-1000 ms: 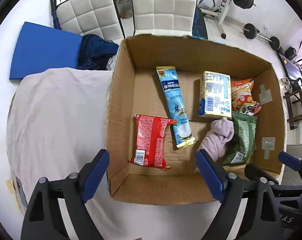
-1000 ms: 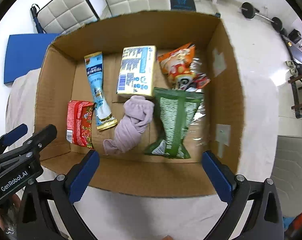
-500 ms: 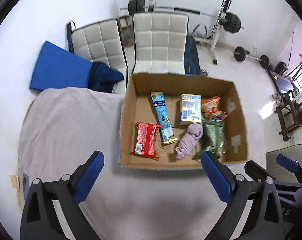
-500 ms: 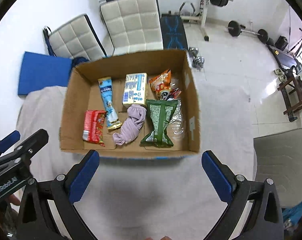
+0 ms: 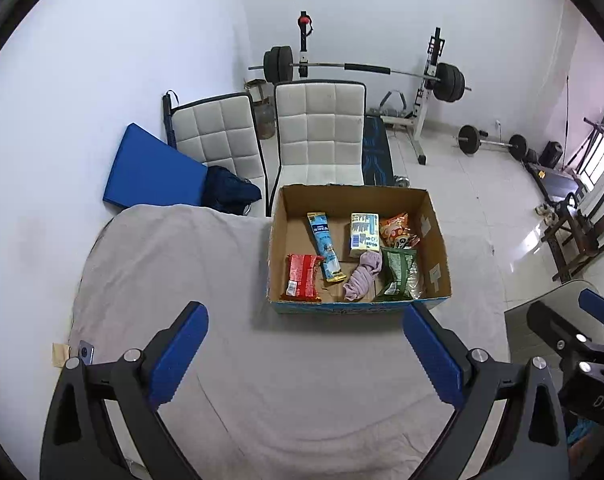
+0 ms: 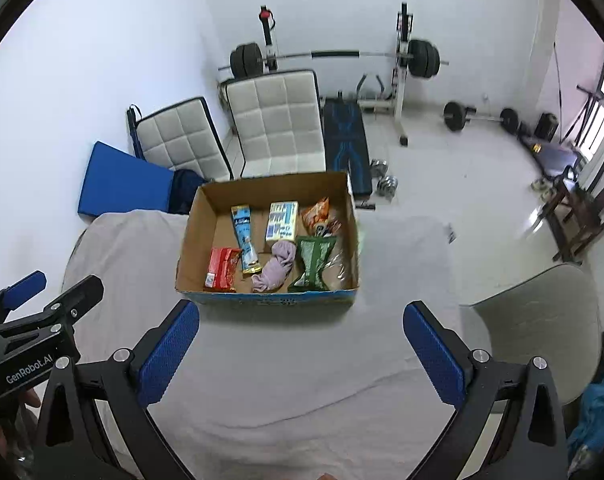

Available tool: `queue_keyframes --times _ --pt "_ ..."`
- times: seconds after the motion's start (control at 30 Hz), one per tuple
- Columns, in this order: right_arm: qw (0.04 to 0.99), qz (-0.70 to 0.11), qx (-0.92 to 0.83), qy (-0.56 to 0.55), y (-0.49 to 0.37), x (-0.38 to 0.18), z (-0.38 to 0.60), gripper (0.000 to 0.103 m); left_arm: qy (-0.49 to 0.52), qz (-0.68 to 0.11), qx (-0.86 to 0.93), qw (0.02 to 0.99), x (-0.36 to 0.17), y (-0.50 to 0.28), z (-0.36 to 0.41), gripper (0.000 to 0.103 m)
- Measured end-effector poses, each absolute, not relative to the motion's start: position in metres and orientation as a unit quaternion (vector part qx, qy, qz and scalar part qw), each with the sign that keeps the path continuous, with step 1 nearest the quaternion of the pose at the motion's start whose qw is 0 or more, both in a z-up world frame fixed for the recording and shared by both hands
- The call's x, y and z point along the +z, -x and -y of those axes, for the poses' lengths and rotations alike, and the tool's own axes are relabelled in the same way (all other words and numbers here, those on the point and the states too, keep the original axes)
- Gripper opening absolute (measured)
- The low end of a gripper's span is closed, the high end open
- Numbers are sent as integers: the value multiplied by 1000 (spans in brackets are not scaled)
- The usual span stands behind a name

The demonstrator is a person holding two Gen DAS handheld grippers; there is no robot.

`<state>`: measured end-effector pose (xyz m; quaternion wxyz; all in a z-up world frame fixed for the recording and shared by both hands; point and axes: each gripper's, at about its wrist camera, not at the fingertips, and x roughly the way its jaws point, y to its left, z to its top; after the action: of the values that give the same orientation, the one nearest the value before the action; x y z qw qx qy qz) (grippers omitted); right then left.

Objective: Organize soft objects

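An open cardboard box [image 5: 434, 236] [image 6: 194, 232] stands on a grey-clothed table. Inside lie a red packet [image 5: 301, 276] [image 6: 222, 269], a long blue packet [image 5: 325, 246] [image 6: 244, 237], a yellow-blue carton [image 5: 364, 229] [image 6: 281, 221], an orange snack bag [image 5: 396, 231] [image 6: 319, 216], a green bag [image 5: 398, 272] [image 6: 313, 262] and a mauve sock [image 5: 364, 276] [image 6: 276, 266]. My left gripper [image 5: 306, 354] is open and empty, well short of the box. My right gripper [image 6: 302, 354] is open and empty, also short of the box.
The grey cloth [image 5: 162, 272] covers the table around the box. Two white padded chairs [image 5: 320, 132], a blue mat [image 5: 150, 168], a barbell rack [image 5: 362, 70] and a grey chair [image 6: 542, 308] stand beyond the table edges.
Both grippers have pulled back and up, away from the box. The box looks much smaller and the room behind has come into view. Both stay open and empty.
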<state>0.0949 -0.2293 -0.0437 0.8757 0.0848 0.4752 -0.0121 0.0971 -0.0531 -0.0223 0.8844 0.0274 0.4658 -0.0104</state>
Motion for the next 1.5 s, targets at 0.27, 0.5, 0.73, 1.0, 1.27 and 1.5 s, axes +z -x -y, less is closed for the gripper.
queue_keyframes --times 0.27,0.5,0.73,1.0,1.27,1.5 --pt "887 -456 -14 -73 -49 -5 226 103 -11 -454 -15 891 -4 -68 51 100" --pt "890 -450 -16 -64 -27 12 221 103 -15 -439 -9 898 9 -52 47 100" --pt "889 -453 -32 -64 -32 10 223 103 -11 -426 -3 905 13 -54 43 103" --pt "893 -445 -41 -57 -54 11 220 103 -16 -420 6 907 12 -64 45 103" --pt "897 -437 -41 -42 -65 16 213 103 -18 -421 0 907 10 -70 49 103" --pt "900 -434 -39 -32 -68 19 211 103 -17 -421 -2 907 9 -70 50 103"
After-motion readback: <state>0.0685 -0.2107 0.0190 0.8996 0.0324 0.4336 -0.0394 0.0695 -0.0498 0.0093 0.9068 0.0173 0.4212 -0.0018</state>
